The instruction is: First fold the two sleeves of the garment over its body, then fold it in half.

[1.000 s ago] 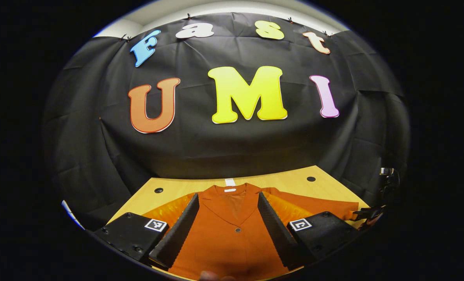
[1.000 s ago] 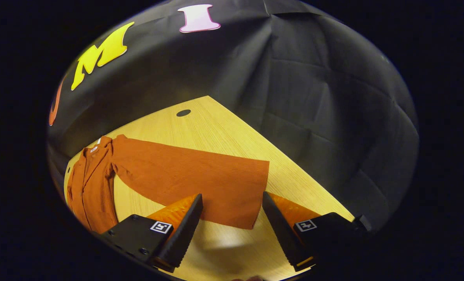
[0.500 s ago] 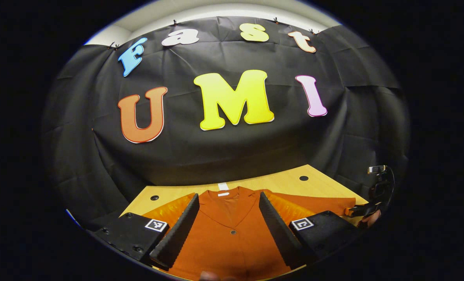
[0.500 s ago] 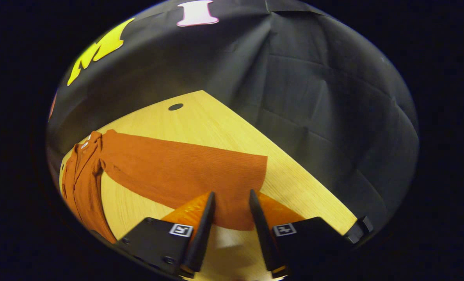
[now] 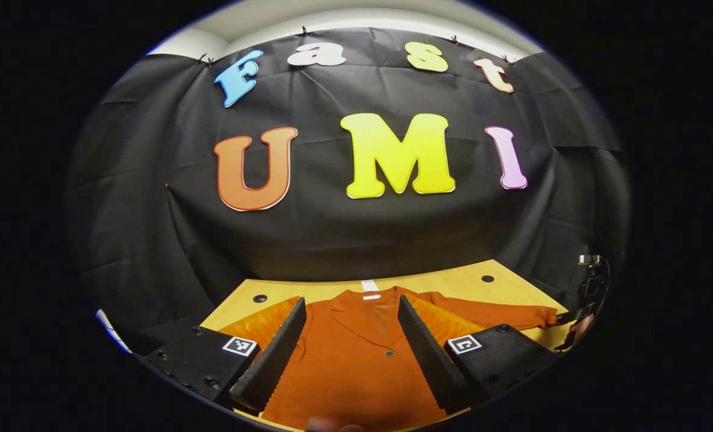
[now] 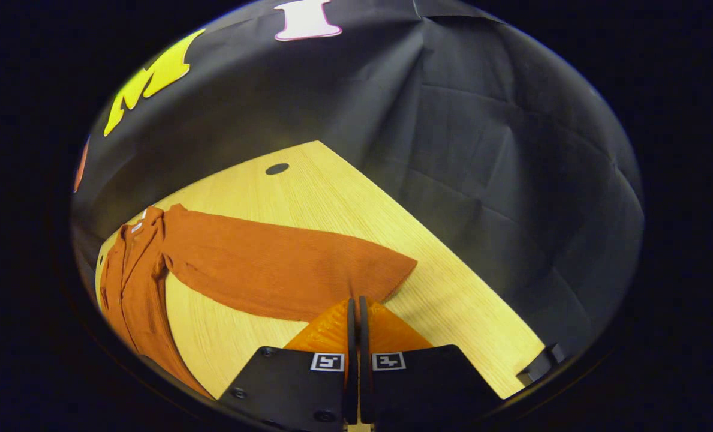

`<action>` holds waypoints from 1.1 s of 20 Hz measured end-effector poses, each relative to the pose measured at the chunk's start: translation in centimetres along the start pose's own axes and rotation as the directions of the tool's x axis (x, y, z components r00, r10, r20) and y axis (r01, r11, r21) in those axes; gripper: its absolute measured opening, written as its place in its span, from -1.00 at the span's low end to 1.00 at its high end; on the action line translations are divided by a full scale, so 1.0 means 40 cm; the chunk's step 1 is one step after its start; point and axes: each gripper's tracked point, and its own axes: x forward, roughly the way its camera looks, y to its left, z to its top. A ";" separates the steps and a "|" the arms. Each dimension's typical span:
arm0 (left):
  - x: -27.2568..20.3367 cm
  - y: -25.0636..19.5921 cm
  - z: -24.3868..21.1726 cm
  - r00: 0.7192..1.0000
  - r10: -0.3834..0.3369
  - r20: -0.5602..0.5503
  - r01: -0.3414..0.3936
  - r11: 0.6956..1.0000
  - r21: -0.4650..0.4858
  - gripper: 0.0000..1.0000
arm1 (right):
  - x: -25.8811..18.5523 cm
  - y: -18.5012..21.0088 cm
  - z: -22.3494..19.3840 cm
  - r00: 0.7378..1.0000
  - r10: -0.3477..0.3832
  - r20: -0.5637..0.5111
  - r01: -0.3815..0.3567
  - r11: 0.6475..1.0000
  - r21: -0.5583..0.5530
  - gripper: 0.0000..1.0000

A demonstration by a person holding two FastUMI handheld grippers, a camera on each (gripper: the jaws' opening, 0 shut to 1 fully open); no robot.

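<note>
An orange garment [image 5: 356, 354] lies flat on the wooden counter [image 6: 332, 198], collar toward the far wall, one sleeve [image 6: 284, 270] stretched out to the right. The right gripper [image 6: 354, 306] has its fingers pressed together on the sleeve's cuff; the left gripper [image 5: 347, 348] hovers wide open over the body, holding nothing. Done well, the cuff should be lifted just clear of the counter and carried left across the chest without dragging the body. No containers are present.
</note>
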 end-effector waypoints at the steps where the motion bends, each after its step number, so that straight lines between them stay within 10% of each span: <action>1: 0.003 0.016 -0.003 1.000 0.008 0.000 -0.008 1.000 -0.002 0.89 | -0.008 0.005 0.031 1.000 0.006 0.023 -0.006 1.000 -0.009 -0.96; 12: 0.018 0.176 -0.066 0.997 0.074 -0.016 -0.075 0.993 -0.088 0.99 | -0.169 0.367 0.450 0.942 0.207 0.264 -0.152 0.965 -0.213 -0.96; 22: -0.024 0.446 -0.121 0.972 0.234 0.011 -0.231 0.964 -0.131 0.99 | -0.357 1.047 0.538 0.781 0.542 0.309 -0.375 0.803 -0.463 -0.96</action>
